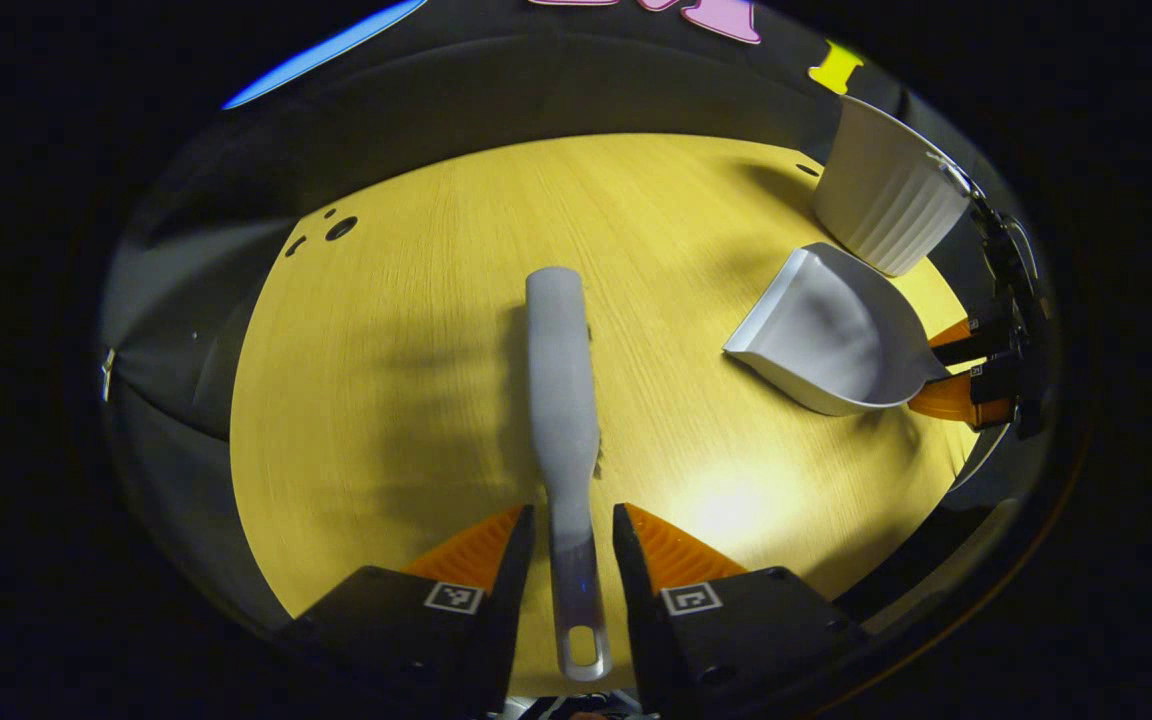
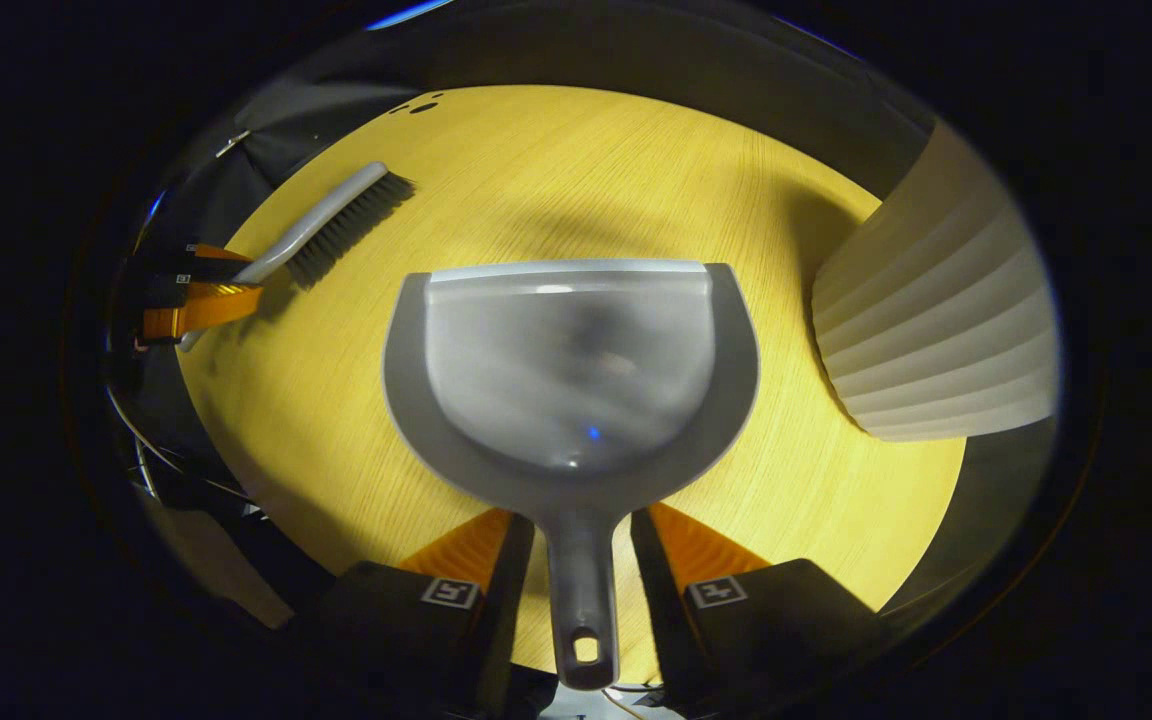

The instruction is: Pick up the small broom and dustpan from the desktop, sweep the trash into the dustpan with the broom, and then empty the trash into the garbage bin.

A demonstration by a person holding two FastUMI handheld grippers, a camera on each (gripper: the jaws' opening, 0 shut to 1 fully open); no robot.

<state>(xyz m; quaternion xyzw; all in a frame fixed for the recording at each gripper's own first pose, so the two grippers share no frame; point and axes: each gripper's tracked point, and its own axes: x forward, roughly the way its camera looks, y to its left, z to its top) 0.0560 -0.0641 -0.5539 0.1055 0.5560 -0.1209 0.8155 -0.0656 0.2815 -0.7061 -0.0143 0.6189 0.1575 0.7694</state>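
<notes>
The grey small broom (image 1: 561,380) lies along the yellow wooden desktop (image 1: 386,400), and in the right gripper view the broom (image 2: 336,220) shows dark bristles on one side. My left gripper (image 1: 573,515) straddles its handle, open, with a narrow gap on each side. The grey dustpan (image 2: 571,360) rests on the desktop with nothing in it. My right gripper (image 2: 583,520) stands open around its handle. In the left gripper view the dustpan (image 1: 826,335) sits at the right with the right gripper (image 1: 961,372) behind it. The left gripper (image 2: 231,280) is at the far left.
A white ribbed garbage bin (image 2: 936,330) stands just right of the dustpan; in the left gripper view the bin (image 1: 886,195) is at the back right. Small dark holes (image 1: 336,228) mark the far left of the desktop. The dark booth wall surrounds the table.
</notes>
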